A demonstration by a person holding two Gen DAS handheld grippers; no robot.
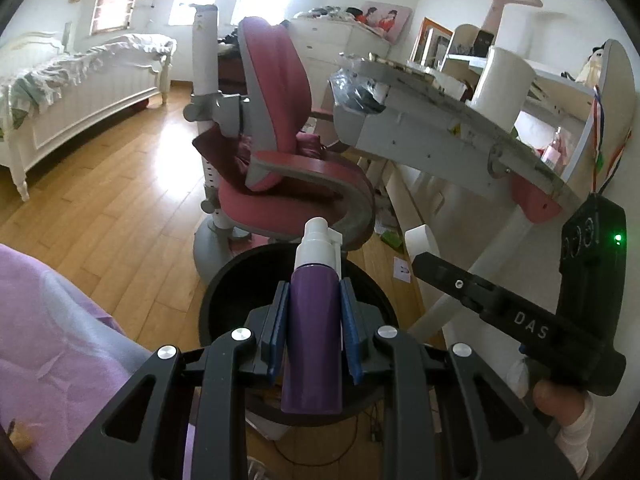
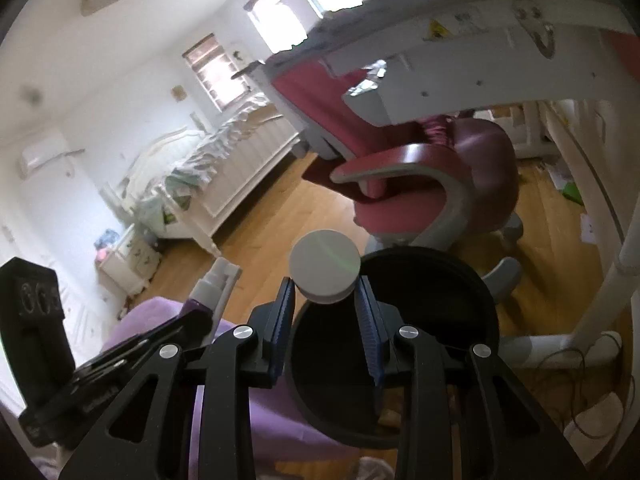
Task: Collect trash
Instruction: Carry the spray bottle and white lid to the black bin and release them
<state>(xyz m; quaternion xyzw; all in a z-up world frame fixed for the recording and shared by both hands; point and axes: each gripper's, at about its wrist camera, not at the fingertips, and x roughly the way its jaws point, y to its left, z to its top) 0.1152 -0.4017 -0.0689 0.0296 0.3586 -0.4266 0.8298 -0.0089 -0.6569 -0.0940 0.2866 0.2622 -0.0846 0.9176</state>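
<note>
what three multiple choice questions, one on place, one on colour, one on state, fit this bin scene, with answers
1. Where is the black bin?
A. on the bed
B. on the wooden floor beside the pink chair
C. on the desk

2. What colour is the body of the spray bottle?
A. purple
B. green
C. orange

3. What is the right hand-held gripper doing?
A. hanging open and empty
B. shut on a grey round lid
C. gripping a cable

Answers:
1 B, the bin stands on floorboards in front of the chair base.
2 A, the body is purple with a white nozzle, held in the left hand-held gripper.
3 B, both blue pads press the lid's sides above the bin.
</note>
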